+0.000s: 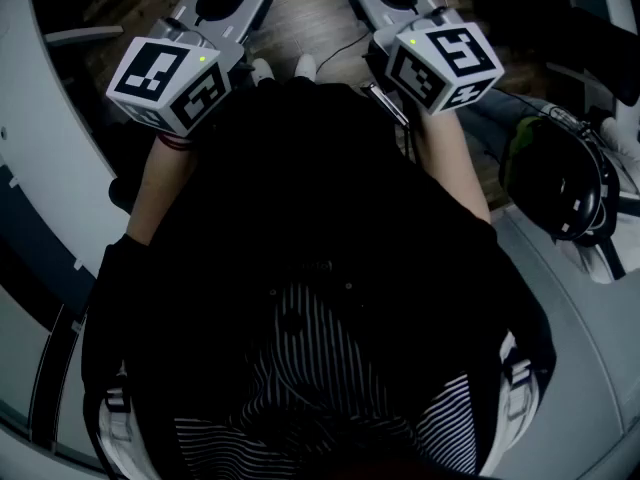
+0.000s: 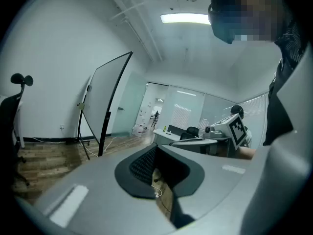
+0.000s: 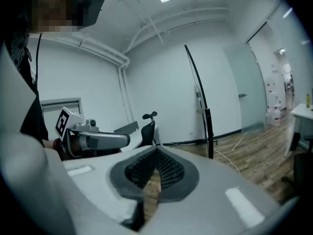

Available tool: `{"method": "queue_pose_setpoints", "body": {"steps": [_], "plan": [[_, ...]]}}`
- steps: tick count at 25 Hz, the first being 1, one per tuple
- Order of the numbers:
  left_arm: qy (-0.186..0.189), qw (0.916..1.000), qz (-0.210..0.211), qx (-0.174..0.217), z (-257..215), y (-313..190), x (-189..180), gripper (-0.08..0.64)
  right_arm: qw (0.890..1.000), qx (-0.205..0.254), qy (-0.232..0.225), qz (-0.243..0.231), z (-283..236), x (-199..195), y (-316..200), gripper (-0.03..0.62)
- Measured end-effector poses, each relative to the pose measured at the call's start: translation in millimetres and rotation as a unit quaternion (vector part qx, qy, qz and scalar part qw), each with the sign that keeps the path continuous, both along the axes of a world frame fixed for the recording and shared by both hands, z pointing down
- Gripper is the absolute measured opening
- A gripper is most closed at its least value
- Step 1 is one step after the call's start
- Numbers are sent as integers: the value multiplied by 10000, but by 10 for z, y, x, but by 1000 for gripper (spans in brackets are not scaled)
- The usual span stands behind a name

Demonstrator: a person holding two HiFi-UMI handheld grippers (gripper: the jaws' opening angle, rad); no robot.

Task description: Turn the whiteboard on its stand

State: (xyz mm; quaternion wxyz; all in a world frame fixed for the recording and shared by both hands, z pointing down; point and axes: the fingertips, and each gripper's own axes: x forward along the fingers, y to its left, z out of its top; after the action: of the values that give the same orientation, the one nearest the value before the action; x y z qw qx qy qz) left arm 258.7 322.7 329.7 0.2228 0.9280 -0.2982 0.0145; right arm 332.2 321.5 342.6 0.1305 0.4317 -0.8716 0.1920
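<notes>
The large white, black-framed whiteboard (image 2: 103, 102) leans on its thin black tripod stand (image 2: 84, 131) across the wooden floor (image 2: 49, 160), well apart from both claws. It looks light but broad and wobbly, best taken by a frame edge. The grey left gripper (image 2: 156, 148) and right gripper (image 3: 156, 151) are both closed on nothing. No container shows.

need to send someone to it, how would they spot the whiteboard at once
By the white wall, on the wood floor, left in the left gripper view. The whiteboard stands there on black legs: a tall, tilted white panel with a dark edge, unlike the black chair nearby.
</notes>
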Motion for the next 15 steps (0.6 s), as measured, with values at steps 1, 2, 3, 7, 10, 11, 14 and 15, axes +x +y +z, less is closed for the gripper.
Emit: {"method": "queue_pose_setpoints", "body": {"steps": [1,2,3,7,10,11,14,15], "plan": [[-10,10000,-1,-10,10,22,-25,-2,10000,-6,-5,4,6,-27,18,0],[-18,10000,2,-11,16,40,-45,-2,10000,-6,-9,10,9,-48,32,0],[-23,10000,14,0,15,51,-55,-2,10000,6,-12,18,5,-60,37,0],[-65,9998,148,145,-33,71,5,-2,9999,70,-82,-28,-73,-11,20,0],[-57,9994,282,190,-27,120,70,-2,9988,-57,-421,-245,-160,24,116,0],[-54,9992,323,216,-31,122,85,-2,9983,-70,-503,-268,-190,44,139,0],[-112,9985,453,272,-66,149,113,-2,9988,-73,-444,-202,-197,129,221,0],[-118,9982,506,286,-78,168,127,-2,9990,-105,-396,-183,-180,152,259,0]]}}
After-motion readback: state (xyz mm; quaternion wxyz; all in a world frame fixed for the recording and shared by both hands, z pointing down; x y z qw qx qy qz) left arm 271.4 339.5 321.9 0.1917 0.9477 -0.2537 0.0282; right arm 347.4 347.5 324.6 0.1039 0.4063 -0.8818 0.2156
